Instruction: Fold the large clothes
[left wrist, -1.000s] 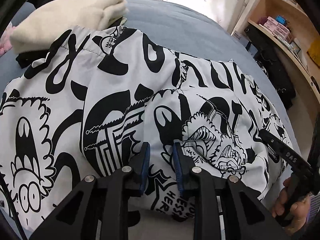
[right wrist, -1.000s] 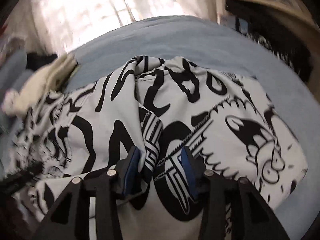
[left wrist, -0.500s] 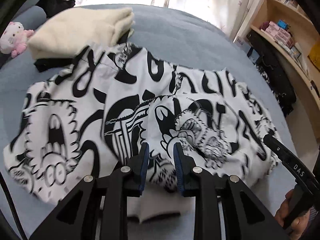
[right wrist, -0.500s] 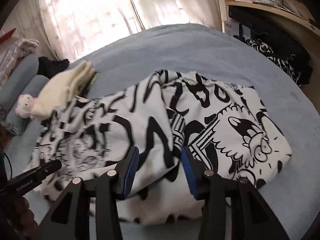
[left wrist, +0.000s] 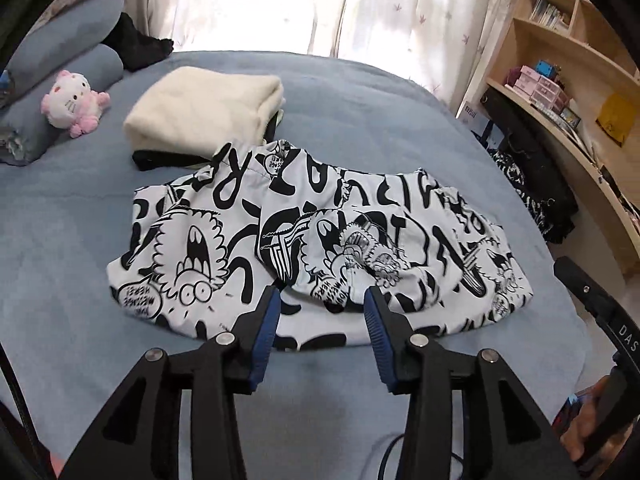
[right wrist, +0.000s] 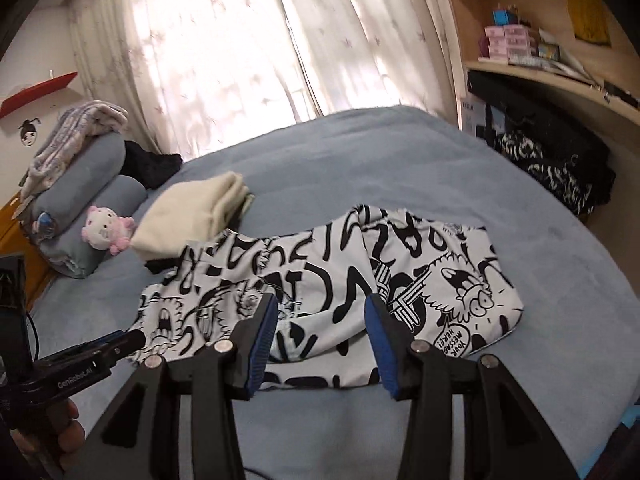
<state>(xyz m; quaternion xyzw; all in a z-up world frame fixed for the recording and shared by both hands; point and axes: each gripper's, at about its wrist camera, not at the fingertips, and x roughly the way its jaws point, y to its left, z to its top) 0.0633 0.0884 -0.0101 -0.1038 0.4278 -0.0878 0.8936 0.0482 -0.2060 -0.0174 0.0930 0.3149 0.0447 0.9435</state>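
On the blue bed (left wrist: pixel 360 120), seen from my left wrist, the white cotton garment with black cartoon print (left wrist: pixel 320 236) lies spread in a loose, partly folded heap, its far edge touching the cream folded blanket (left wrist: pixel 204 108) behind it. My left tongs (left wrist: pixel 320 312) hang released above the near hem, jaws wide apart and holding nothing. The cloth looks thin and limp, light enough for one pinch to lift, but it will sag and drag wherever it is not held. Overlapping layers meet in a ridge near the middle, so I judge a pinch there would catch more than one layer. A pink plush cat (left wrist: pixel 74 102) sits well apart at the left against the blue bolster (left wrist: pixel 64 60).

From my right wrist, the same garment (right wrist: pixel 340 280) stretches across the bed (right wrist: pixel 400 168) with one panel reaching right to a rounded corner. My right tongs (right wrist: pixel 320 316) are released too, spread over the near edge with no fabric between the pads. My left tongs (right wrist: pixel 100 346) show at the lower left, just beside the garment's left end. I would take hold at the outer corners or along a seamed hem, where the fabric is doubled and less likely to slip from the blue ribbed pads (right wrist: pixel 262 336). Lifting both ends together should keep it from bunching.
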